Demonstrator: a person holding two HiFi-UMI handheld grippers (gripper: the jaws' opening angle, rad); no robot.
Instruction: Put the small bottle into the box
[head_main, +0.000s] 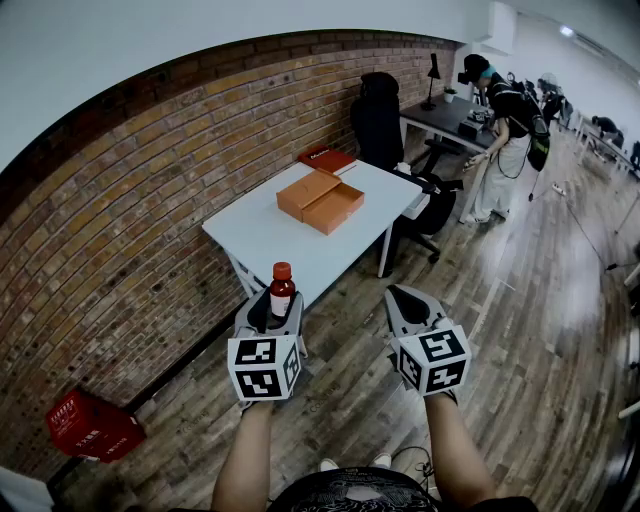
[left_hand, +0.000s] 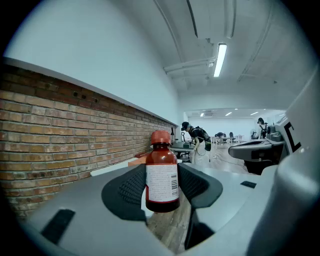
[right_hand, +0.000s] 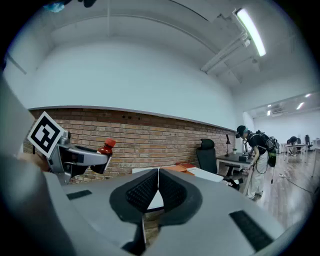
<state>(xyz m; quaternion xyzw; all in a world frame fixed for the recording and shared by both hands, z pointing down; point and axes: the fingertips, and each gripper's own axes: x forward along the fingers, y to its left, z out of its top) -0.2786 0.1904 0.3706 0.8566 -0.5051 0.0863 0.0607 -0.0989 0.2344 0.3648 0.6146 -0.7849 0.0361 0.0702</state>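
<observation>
**Red-capped bottle held upright, box well ahead on the table**

Red at the cap and dark below, the small bottle (left_hand: 162, 175) stands between the jaws of the left gripper (left_hand: 162, 189). The ribbed pads (left_hand: 125, 192) press on its two sides at label height, so the jaws sit wide but are closed on it. The bottle's long axis is upright, cap up, with the neck and cap clear above the jaws. Its base shows below the pads and nothing is under it.

The right gripper (right_hand: 158, 192) has its jaws closed together with nothing between them. It is level with the left one and just beside it.

From the head view, the orange box (head_main: 333, 210) lies on the white table (head_main: 265, 245), near the middle and towards the far edge by the brick wall. It looks open, two shallow halves side by side, though I cannot tell which half is meant to take the bottle. Both grippers hang over the wood floor, short of the table's near corner and well apart from the box.

The box lies forward of the bottle and slightly to its right, closer to the left gripper's line than to the right's. The carry will likely be a forward reach over the near corner, keeping the bottle upright.
</observation>
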